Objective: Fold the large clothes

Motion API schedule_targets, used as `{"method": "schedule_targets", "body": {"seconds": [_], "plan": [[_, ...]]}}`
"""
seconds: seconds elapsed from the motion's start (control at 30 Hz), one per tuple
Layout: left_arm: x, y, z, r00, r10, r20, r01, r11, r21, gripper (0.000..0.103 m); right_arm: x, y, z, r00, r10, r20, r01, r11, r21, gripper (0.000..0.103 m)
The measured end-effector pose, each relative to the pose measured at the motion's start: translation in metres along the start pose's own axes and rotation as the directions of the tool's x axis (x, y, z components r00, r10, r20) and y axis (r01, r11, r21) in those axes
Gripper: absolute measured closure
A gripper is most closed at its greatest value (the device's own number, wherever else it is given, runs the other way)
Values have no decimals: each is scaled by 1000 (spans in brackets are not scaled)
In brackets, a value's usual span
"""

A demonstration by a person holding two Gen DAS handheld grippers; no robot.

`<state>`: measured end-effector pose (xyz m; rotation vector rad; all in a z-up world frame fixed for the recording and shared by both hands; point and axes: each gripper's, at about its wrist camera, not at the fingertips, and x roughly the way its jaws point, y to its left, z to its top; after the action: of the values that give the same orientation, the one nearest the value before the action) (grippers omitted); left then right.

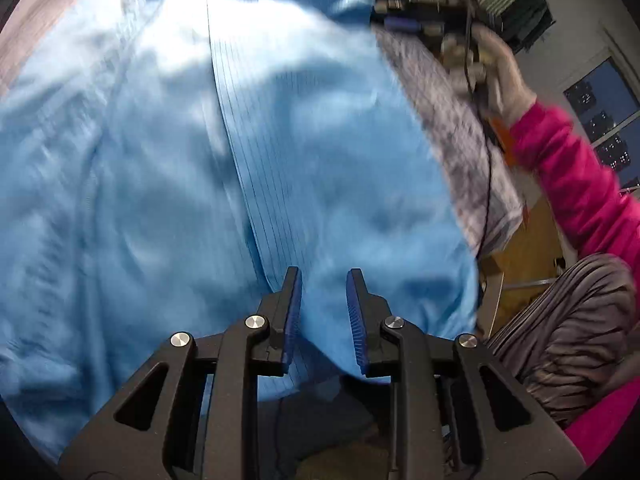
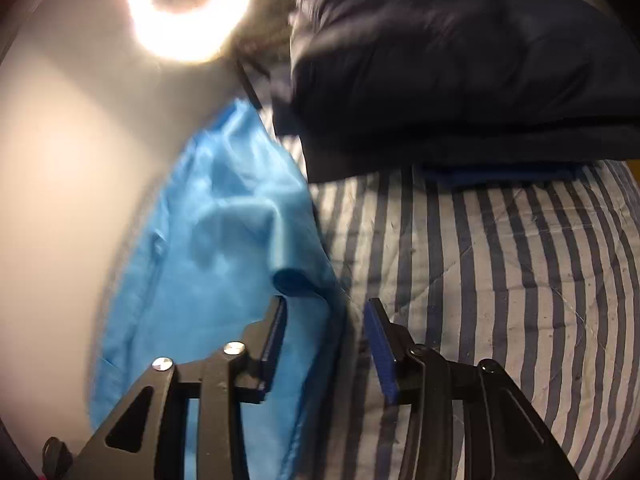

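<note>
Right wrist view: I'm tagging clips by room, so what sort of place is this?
Probably a bedroom: a striped quilt serves as the work surface, with a folded dark garment and a light blue garment on it.

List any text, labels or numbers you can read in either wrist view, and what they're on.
None readable. The light blue garment, the striped bedding and the dark folded clothes show no print or tag, and both views are motion-blurred.
</note>
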<state>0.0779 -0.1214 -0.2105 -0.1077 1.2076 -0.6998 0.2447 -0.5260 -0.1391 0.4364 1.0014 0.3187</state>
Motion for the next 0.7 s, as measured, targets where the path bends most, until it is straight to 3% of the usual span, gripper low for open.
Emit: {"method": "schedule_targets", "body": {"seconds": [0.1,0.2,0.27,0.33,0.43,0.5,0.53,0.57,0.7], "plan": [[-16,-2,21,999,1,48,-1,1000,1,79,-13,8,8,997,59,41,-58,998,-10,57],[-19,-3,37,997,16,75,-17,1000,14,79,-12,31,22,999,-21,39,25,993,-115,57],[-21,0,52,996,17,91,-17,1000,-6,79,-1,33,30,998,-64,18,66,991,-114,52],[-32,13,68,995,7,104,-3,999,-35,79,9,29,34,998,-55,-2,55,996,-74,52],[-58,27,116,986,9,165,5,996,-86,79,19,20,33,1000,9,-13,-9,1000,-23,43],[-70,32,157,981,-5,196,23,996,-88,71,19,13,30,999,41,-14,-42,999,-5,42],[-75,35,179,978,-15,209,33,996,-84,58,20,12,27,999,51,-14,-51,999,-4,42],[-78,39,198,975,-14,222,36,995,-94,53,20,11,25,998,59,-13,-59,998,-6,42],[-72,53,287,963,32,266,-2,994,-110,53,15,5,21,995,104,2,-104,995,2,38]]}}
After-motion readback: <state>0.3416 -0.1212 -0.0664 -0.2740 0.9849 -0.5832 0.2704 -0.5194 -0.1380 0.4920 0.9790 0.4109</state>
